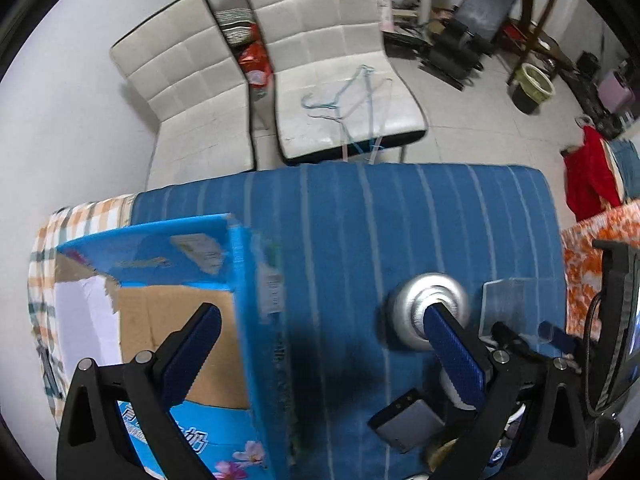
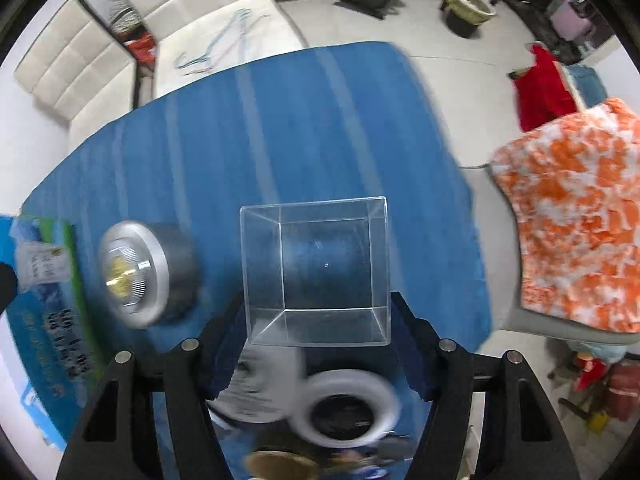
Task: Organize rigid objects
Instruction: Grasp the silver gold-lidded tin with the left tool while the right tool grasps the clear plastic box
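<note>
A blue striped cloth [image 1: 360, 220] covers the table. My left gripper [image 1: 324, 336] is open and empty, one finger over the open blue cardboard box [image 1: 168, 320], the other in front of a silver round metal piece [image 1: 416, 304]. My right gripper [image 2: 320, 320] is shut on a clear plastic box [image 2: 316, 268] and holds it above the cloth [image 2: 280, 128]. The silver piece [image 2: 144, 272] lies left of the clear box. The clear box also shows in the left wrist view [image 1: 516, 304]. A grey flat device [image 1: 408, 420] lies near the left gripper's right finger.
A white round object [image 2: 348, 408] and a white labelled item [image 2: 260, 388] lie under the right gripper. White seats [image 1: 336, 72] stand beyond the table's far edge. An orange patterned cloth [image 2: 580, 232] is to the right. The blue box's edge [image 2: 44, 280] is at left.
</note>
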`<move>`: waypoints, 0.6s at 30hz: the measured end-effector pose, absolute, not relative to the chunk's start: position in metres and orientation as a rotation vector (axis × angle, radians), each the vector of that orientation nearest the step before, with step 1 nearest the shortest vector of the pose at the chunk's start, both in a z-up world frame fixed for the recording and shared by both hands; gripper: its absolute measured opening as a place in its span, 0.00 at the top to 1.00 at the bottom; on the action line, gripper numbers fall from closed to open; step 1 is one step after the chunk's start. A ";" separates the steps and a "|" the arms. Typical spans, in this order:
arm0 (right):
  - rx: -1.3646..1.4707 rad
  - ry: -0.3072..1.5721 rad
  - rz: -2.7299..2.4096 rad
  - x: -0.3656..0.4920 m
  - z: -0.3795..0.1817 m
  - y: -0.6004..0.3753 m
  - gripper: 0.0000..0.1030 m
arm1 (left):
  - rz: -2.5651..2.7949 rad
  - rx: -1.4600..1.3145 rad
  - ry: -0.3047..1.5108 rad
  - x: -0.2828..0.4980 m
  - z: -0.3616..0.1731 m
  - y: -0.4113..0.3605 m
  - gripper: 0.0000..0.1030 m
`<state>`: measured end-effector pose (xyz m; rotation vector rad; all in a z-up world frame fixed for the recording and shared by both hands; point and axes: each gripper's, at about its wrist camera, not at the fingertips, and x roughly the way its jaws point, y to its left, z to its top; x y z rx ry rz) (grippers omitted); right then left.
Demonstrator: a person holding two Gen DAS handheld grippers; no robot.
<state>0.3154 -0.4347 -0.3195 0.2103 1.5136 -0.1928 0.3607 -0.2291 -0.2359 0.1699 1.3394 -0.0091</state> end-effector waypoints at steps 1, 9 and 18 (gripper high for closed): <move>0.219 1.517 -0.199 0.315 -0.319 -0.443 0.33 | -0.024 0.172 1.350 0.363 -0.240 -0.235 0.00; 0.349 1.534 -0.198 0.303 -0.326 -0.491 0.32 | -0.086 0.207 1.518 0.378 -0.307 -0.277 0.00; 0.401 1.555 -0.227 0.308 -0.343 -0.502 0.31 | -0.119 0.218 1.583 0.384 -0.344 -0.289 0.00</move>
